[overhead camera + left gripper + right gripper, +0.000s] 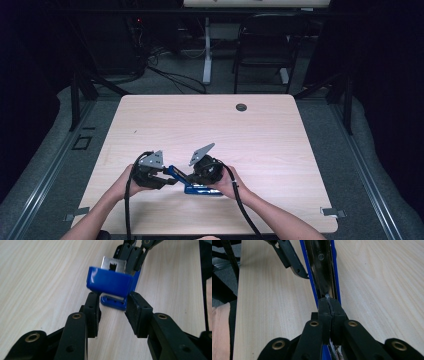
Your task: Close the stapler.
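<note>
A blue plastic stapler with a bright metal channel is lying on the pale wood-grain table, at about six o'clock near the front edge. The right gripper is clenching its matte black pads on the stapler's metal strip. The left gripper is standing released, its jaws apart just short of the stapler's glossy, rounded blue end.

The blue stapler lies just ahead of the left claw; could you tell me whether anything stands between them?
Nothing visible does. In the left gripper view the left claw stands open, with bare table between its pads and the blue stapler. The right claw grips the stapler from the far side, clear of that gap.
</note>
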A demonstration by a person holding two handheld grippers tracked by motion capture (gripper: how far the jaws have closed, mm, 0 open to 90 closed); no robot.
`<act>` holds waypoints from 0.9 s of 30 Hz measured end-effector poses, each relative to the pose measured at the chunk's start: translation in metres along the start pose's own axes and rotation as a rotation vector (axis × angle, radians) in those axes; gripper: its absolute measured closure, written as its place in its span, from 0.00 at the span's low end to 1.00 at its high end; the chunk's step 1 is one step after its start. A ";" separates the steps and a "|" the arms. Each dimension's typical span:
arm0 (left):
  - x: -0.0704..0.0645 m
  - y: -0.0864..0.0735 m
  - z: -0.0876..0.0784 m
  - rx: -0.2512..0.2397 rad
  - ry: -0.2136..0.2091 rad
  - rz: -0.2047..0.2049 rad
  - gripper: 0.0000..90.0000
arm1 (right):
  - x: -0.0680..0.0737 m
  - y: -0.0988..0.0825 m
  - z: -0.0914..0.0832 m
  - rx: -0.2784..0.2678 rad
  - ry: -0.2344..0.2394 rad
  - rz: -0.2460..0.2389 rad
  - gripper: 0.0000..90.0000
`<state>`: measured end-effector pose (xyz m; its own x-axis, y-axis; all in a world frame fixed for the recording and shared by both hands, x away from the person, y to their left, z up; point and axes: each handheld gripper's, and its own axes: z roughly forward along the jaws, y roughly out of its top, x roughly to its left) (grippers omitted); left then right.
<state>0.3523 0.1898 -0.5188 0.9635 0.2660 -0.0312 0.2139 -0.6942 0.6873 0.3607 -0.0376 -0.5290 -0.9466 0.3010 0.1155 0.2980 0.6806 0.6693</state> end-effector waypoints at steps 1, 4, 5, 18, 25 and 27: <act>0.000 0.001 0.001 -0.006 0.003 0.004 0.71 | 0.000 0.000 0.000 0.000 0.000 0.000 1.00; -0.002 0.006 0.004 -0.028 0.004 0.012 0.71 | -0.002 0.000 -0.005 -0.006 -0.011 0.003 1.00; -0.002 0.007 0.005 -0.030 0.003 0.014 0.71 | -0.002 0.000 -0.005 -0.006 -0.011 0.003 1.00; -0.002 0.019 0.027 -0.029 -0.029 0.030 0.70 | -0.008 -0.007 -0.014 0.001 -0.019 0.034 1.00; -0.002 0.020 0.034 -0.029 -0.048 0.030 0.70 | -0.006 -0.008 -0.014 0.008 -0.022 0.030 1.00; -0.002 0.021 0.035 -0.031 -0.048 0.029 0.70 | -0.006 -0.009 -0.015 0.011 -0.025 0.034 1.00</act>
<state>0.3604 0.1518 -0.5298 0.9760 0.2130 -0.0452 0.1813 -0.6800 0.7104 0.3614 -0.0551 -0.5248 -0.9324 0.3411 0.1195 0.3317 0.6765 0.6575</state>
